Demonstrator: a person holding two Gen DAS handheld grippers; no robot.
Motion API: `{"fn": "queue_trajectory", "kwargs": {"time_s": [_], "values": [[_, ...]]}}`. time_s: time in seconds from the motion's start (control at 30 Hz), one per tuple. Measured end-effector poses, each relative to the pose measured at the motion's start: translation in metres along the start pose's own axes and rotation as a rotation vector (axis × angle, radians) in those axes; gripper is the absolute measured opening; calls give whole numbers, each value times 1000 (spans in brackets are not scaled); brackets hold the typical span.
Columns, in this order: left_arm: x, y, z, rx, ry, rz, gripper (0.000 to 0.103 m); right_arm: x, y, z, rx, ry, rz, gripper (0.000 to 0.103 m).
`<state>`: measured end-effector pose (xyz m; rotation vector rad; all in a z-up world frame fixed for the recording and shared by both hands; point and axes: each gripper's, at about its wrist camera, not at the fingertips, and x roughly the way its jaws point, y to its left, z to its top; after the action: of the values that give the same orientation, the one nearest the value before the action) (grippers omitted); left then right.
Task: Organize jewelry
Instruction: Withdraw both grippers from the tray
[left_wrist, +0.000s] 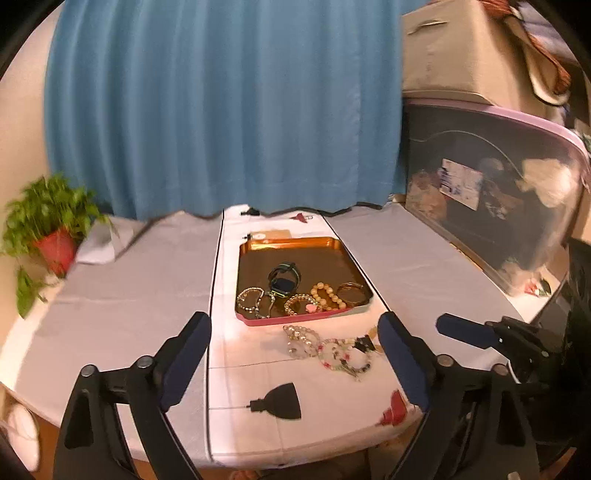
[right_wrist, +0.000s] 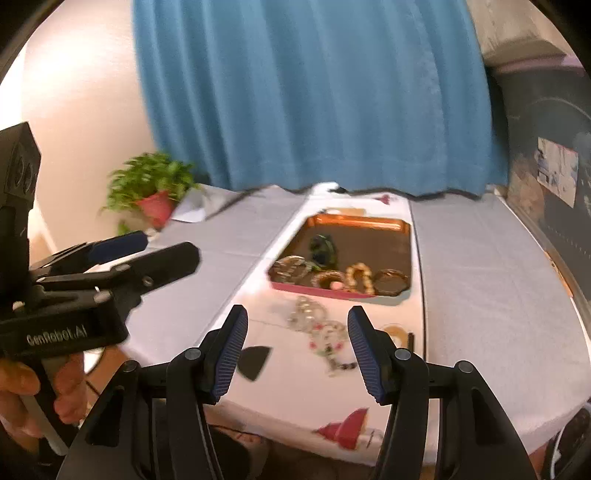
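A copper tray with a pink rim (left_wrist: 288, 242) (right_wrist: 354, 221) lies on the white runner. In it are a dark watch (left_wrist: 284, 280), a gold bangle (left_wrist: 352, 293) and several bead bracelets (left_wrist: 327, 295). A tangle of loose bracelets (left_wrist: 325, 349) (right_wrist: 321, 332) rests on the cloth just in front of the tray. My left gripper (left_wrist: 295, 325) hovers above the near table edge, jaws wide open and empty. My right gripper (right_wrist: 298, 317) is beside it, open with nothing between its blue pads (right_wrist: 229, 354). The left gripper (right_wrist: 171, 245) also shows at the right wrist view's left side.
A potted plant in a red pot (left_wrist: 51, 229) stands at the table's back left. A dark storage bin with a pink lid (left_wrist: 498, 192) and a cardboard box (left_wrist: 454, 55) line the right side. A blue curtain (left_wrist: 221, 110) hangs behind. A hand (right_wrist: 18, 387) grips the left handle.
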<state>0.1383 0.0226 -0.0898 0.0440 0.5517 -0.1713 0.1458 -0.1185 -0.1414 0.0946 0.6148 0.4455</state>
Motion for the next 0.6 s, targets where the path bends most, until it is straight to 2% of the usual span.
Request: {"fn": "queue_trajectory", "kwargs": {"time_s": [0.17,0.27,0.33,0.6], "values": [[-29,-19,0,20,-4,-42,94,-35,22,-2,-45,-35,21,58],[-36,-28,-4,23,0,-56,95,-50,25,-2,-25,-72,60,58],[-39,-32,-4,24,-3,-56,95,-56,27,-4,-22,-88,46,58],[-25,-40,-8,48,16,-51,95,-48,17,-10,12,-86,61,58]]}}
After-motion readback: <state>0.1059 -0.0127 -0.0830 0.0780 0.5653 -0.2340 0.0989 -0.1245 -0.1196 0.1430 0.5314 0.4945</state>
